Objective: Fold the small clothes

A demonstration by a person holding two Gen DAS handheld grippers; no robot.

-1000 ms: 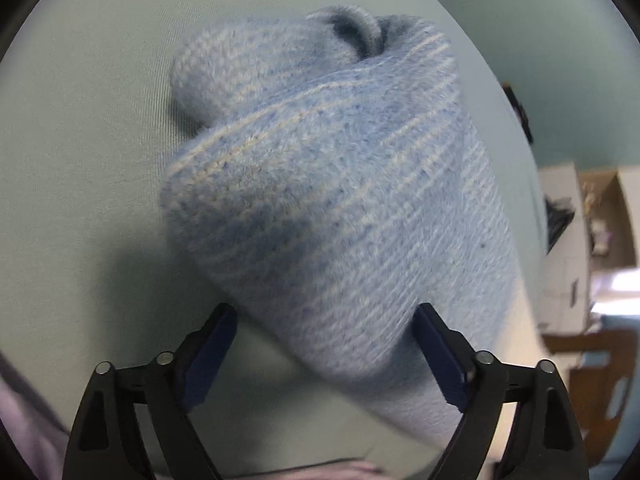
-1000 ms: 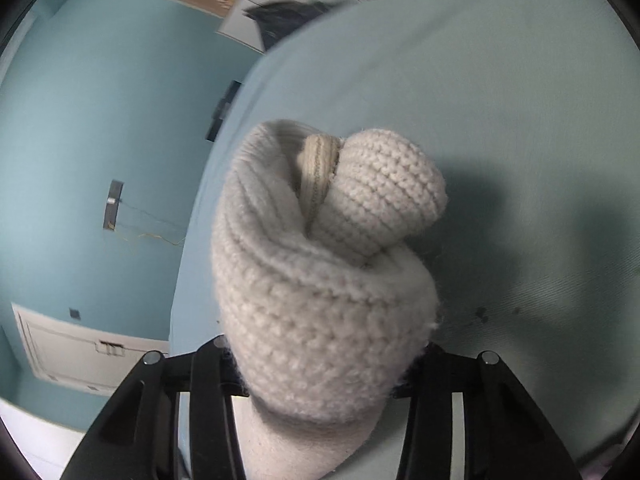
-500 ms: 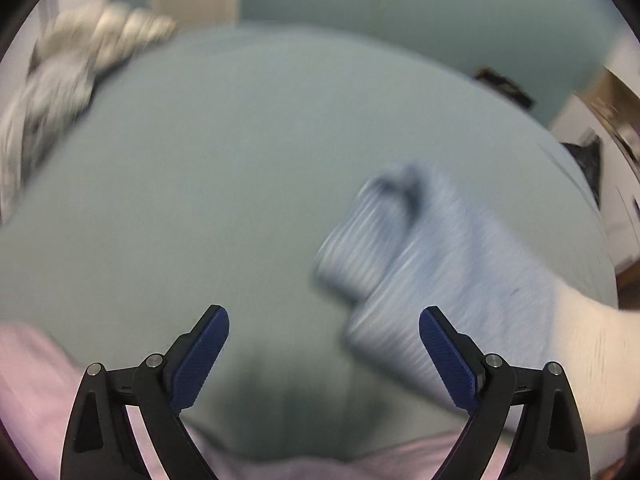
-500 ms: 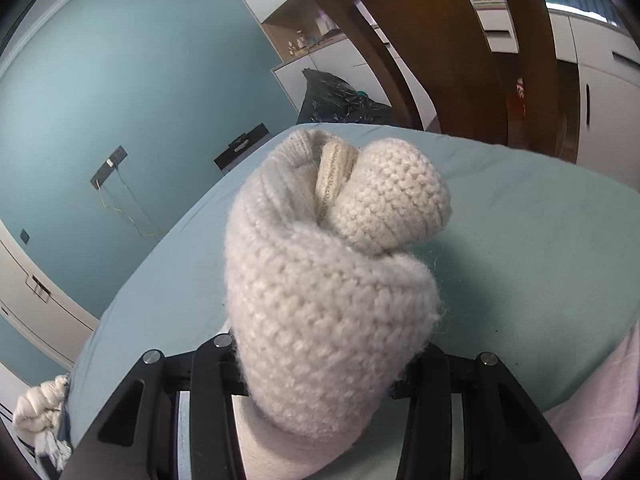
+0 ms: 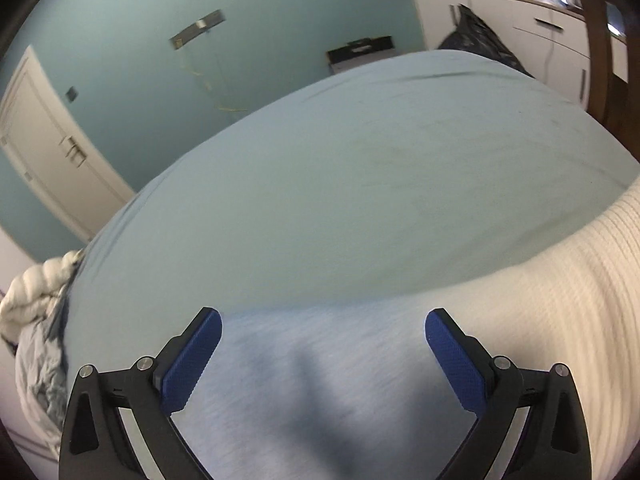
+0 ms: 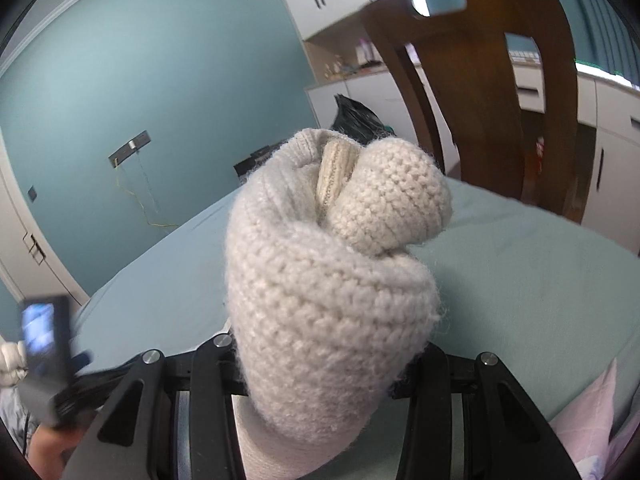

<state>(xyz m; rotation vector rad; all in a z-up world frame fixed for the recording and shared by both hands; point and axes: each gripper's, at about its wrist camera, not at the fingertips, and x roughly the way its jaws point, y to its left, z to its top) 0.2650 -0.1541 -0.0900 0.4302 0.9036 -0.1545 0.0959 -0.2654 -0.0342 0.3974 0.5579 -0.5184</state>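
left view: left gripper [image 5: 323, 334] jaws opening wide, gripping nothing; blue sock [image 5: 320, 392] lying blurred below and between the pads, cream sleeve [image 5: 560, 292] at right.
pile: unfolded clothes [image 5: 36, 320] sitting at bed [image 5: 360, 168] edge, left.
right view: right gripper [image 6: 320, 364] clamping rolled cream sock [image 6: 332, 280], holding it above bed.
step: judging blue sock released, cream roll waiting to be set down.
next: placing the roll on bed, then opening.
containers: none showing.

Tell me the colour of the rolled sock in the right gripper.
Cream, chunky knit sock; clearest in the right wrist view.
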